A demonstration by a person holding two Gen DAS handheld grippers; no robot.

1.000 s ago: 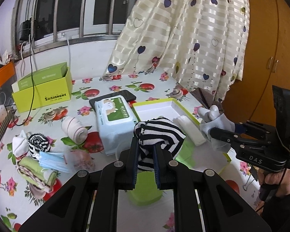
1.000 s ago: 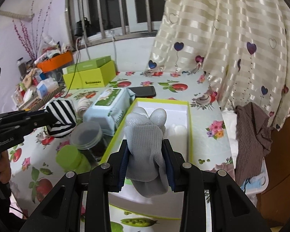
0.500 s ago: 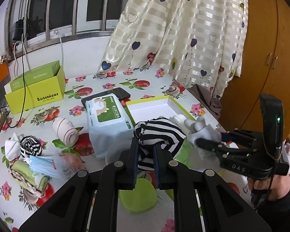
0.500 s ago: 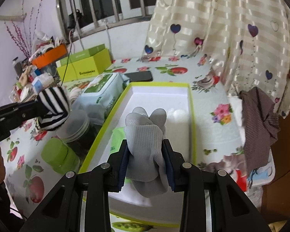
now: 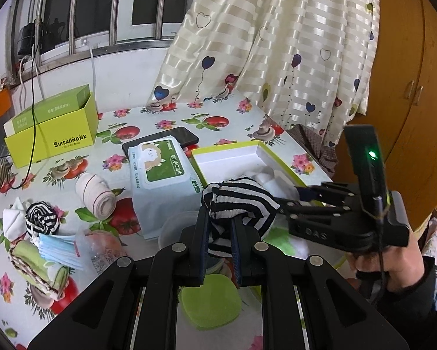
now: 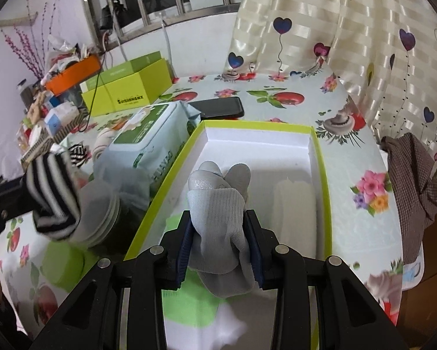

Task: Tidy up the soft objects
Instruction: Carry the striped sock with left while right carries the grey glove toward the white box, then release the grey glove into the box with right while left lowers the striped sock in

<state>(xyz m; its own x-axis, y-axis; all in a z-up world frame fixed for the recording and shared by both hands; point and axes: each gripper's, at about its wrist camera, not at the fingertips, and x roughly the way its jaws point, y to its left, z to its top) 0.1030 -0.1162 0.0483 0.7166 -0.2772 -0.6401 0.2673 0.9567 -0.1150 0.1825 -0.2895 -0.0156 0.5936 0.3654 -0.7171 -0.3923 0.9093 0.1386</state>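
Note:
My left gripper (image 5: 219, 227) is shut on a black-and-white striped sock (image 5: 241, 201), held above the table just left of the lime-rimmed white box (image 5: 227, 147). The right gripper (image 6: 218, 218) hangs low over the box (image 6: 320, 157) with a grey sock (image 6: 218, 198) between its pads. Its jaws are opening, and the pads still touch the sock. A folded white item (image 6: 297, 204) and a green cloth (image 6: 189, 300) lie in the box. In the left wrist view the striped sock hides the right gripper's fingertips.
Left of the box are a wet-wipes pack (image 5: 163, 172), a phone (image 5: 174, 137), a beige roll (image 5: 94, 197), a rolled striped sock (image 5: 42, 218), face masks (image 5: 58, 245) and a green carton (image 5: 52, 134). A clear jar (image 6: 98, 215) and green lid (image 5: 209, 300) sit near. A brown cloth (image 6: 410, 189) hangs at the right edge.
The right gripper has come forward and down over the box with the grey sock, and its jaws stand slightly wider. The left gripper has barely moved and keeps the striped sock.

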